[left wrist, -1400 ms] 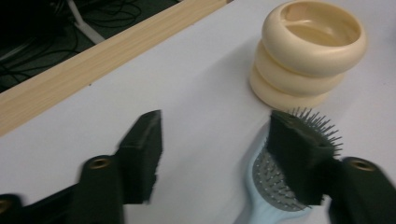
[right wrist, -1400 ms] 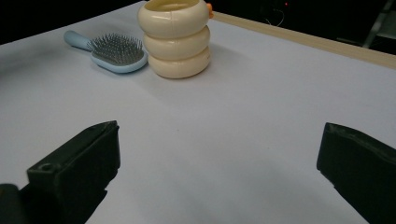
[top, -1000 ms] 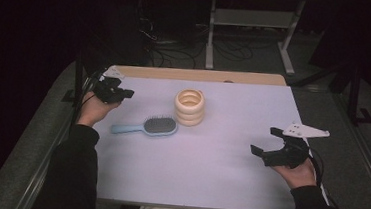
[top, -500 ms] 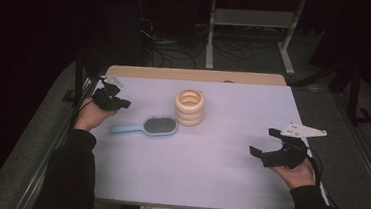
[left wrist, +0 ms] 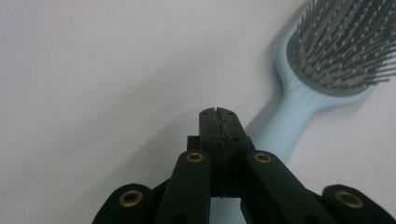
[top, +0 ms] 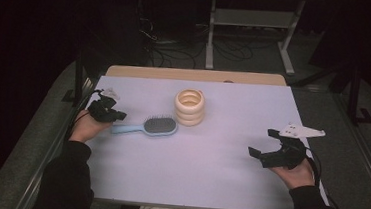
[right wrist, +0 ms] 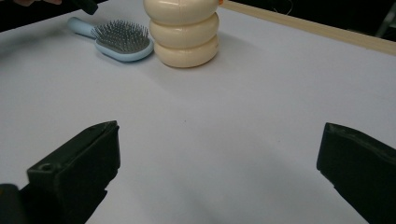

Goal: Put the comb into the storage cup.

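Both grippers empty over tabletop (top: 204, 161).
L gripper (left wrist: 218, 113) jaws pressed together, just beside hairbrush (left wrist: 322, 70) handle; R gripper (right wrist: 219, 172) jaws spread wide, holding nothing.

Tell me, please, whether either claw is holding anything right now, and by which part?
Nothing is held. The left claw is shut empty beside the hairbrush handle; the right claw is open over bare table.
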Demonstrator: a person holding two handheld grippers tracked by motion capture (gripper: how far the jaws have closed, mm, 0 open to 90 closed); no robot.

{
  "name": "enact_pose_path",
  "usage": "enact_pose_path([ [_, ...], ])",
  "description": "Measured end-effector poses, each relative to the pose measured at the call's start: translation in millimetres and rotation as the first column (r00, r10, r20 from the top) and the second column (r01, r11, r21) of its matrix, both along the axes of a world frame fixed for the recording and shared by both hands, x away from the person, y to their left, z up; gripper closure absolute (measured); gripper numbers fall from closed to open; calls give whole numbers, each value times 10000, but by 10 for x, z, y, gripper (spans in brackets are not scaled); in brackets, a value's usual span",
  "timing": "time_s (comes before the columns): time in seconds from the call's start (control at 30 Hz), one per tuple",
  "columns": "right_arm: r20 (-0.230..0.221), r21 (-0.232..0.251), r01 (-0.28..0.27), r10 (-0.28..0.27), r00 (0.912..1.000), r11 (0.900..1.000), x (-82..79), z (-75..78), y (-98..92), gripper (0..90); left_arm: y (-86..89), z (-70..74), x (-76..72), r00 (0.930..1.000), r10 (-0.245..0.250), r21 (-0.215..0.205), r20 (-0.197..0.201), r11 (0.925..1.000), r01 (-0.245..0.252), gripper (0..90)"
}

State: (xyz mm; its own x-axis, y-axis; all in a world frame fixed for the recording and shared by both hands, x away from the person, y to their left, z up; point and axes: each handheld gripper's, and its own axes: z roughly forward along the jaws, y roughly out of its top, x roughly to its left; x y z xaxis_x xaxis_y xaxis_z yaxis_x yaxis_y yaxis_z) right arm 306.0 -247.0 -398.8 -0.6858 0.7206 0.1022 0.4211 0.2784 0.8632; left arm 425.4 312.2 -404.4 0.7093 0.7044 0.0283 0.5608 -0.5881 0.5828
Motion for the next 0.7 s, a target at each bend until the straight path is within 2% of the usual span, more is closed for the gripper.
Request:
enact_pose_path([
  [0.27, -93, -129, -100, 98, 9999, 9999, -1, -7, 21, 0, 33, -100, -57, 9997, -5, 78, -253, 10000, 7, 900],
  [0.37, -87, -154, -73, 71, 9999, 9999, 1, -9, 22, 0, 57, -112, -65, 9997, 75, -55, -232, 10000, -76, 900],
  [0.57, 329, -133, 194, -190, 9993, 9997, -26, 34, 6, 0, 99, -124, -84, 9995, 196, -413, -265, 9989, -207, 900],
  [0.7, 324, -89, 222, -219, 9992, 9997, -27, 37, 0, 0, 104, -134, -101, 9995, 206, -493, -248, 9985, -218, 900],
])
